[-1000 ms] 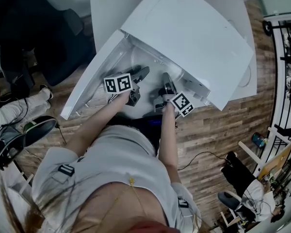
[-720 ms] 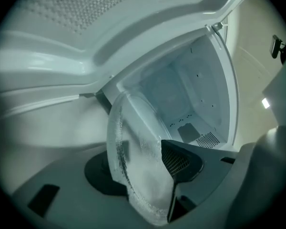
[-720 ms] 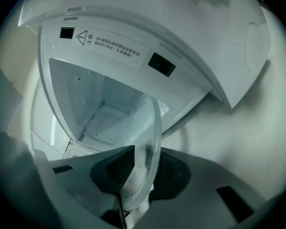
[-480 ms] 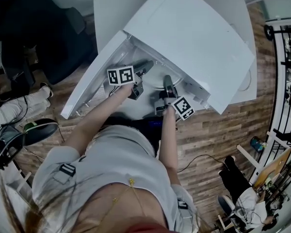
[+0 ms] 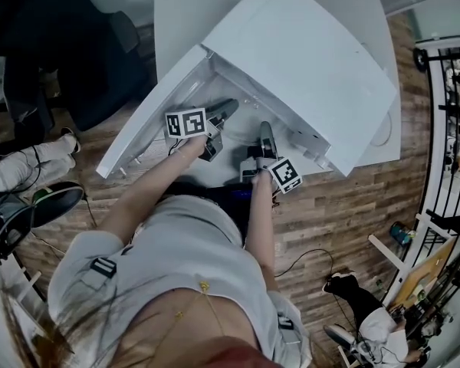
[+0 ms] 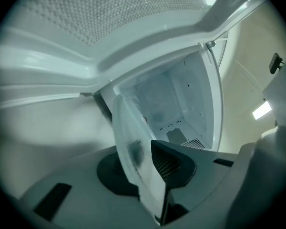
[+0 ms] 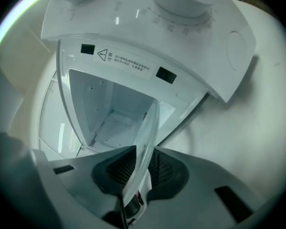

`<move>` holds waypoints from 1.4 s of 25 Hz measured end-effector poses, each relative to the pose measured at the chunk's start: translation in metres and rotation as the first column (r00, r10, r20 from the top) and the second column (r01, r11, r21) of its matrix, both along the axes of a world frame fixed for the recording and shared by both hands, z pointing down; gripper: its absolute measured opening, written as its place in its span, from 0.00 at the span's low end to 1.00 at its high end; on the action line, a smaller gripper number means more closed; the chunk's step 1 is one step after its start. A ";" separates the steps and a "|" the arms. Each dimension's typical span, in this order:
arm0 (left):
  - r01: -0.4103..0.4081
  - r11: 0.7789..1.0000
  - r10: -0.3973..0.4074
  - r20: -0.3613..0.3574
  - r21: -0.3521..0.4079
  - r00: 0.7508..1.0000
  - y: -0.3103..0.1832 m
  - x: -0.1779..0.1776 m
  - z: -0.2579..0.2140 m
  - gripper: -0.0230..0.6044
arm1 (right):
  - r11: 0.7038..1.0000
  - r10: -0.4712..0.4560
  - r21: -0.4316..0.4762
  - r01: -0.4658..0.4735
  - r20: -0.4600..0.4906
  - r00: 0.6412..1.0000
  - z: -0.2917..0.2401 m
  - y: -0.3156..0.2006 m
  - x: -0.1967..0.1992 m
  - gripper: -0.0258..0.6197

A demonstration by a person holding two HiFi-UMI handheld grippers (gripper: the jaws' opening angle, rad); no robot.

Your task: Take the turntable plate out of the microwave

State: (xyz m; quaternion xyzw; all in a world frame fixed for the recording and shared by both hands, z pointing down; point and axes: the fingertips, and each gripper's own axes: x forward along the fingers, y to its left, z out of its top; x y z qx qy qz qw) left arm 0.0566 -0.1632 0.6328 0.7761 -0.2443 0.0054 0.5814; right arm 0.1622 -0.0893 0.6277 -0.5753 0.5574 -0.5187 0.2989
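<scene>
plate: glass turntable plate [image 6: 128, 132] is at the mouth of the cavity [image 6: 178, 104], between the two grippers. it is held by opposite rims and looks raised off the cavity floor.
left claw: left gripper [image 5: 222, 113] jaws have just been closing and now pinch the plate's left rim. one dark pad [image 6: 169, 163] lies on the near face, the other shows through the glass.
right claw: right gripper [image 5: 265, 134] jaws have also just been closing. they stand narrow, with a pad on each face of the right rim.
cavity: the floor visible beyond the plate is bare.
microwave: white microwave [image 5: 307, 60], door [image 5: 146, 121] swung open to the left, control panel [image 7: 148, 13] on the right.
done: door open, both rims gripped, plate apparently lifted.
left to do: draw the plate toward the person, clear of the opening and door, then set it down. no landing spot is visible.
risk (judged): thin, smooth glass held by two small pinches, so both hands need to stay level and move together.
</scene>
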 end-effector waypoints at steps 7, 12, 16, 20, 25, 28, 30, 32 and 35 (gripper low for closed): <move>0.063 0.998 -0.063 -0.019 -0.005 0.998 0.008 -0.015 -0.018 0.20 | 0.987 -0.068 0.135 0.082 -0.105 0.992 -0.033 -0.007 -0.007 0.15; 0.093 0.996 -0.092 -0.036 0.011 0.995 0.013 -0.026 -0.033 0.20 | 0.995 -0.047 0.088 0.048 -0.011 0.999 -0.037 0.002 -0.017 0.15; 0.105 0.994 -0.103 -0.062 0.026 0.993 0.018 -0.029 -0.045 0.20 | 0.997 -0.049 0.052 0.050 -0.014 0.999 -0.043 0.010 -0.018 0.15; 0.102 0.994 -0.099 -0.071 0.041 0.993 0.024 -0.032 -0.057 0.20 | 0.999 -0.054 0.004 0.054 -0.058 0.997 -0.048 0.022 -0.016 0.15; 0.104 0.993 -0.099 -0.080 0.049 0.992 0.033 -0.037 -0.069 0.20 | 0.996 -0.071 0.043 0.073 -0.055 0.996 -0.061 0.027 -0.021 0.15; 0.091 0.993 -0.086 -0.076 0.069 0.993 0.036 -0.039 -0.075 0.20 | 0.992 -0.086 0.093 0.091 -0.054 0.995 -0.069 0.028 -0.026 0.15; 0.083 0.993 -0.078 -0.074 0.078 0.994 0.039 -0.041 -0.080 0.20 | 0.991 -0.092 0.088 0.098 -0.071 0.993 -0.071 0.032 -0.026 0.15; 0.080 0.994 -0.074 -0.074 0.081 0.994 0.043 -0.043 -0.084 0.20 | 0.987 -0.102 0.114 0.111 -0.079 0.992 -0.077 0.034 -0.029 0.15; 0.073 0.993 -0.066 -0.078 0.089 0.995 0.050 -0.045 -0.091 0.20 | 0.980 -0.122 0.146 0.134 -0.094 0.988 -0.087 0.038 -0.032 0.15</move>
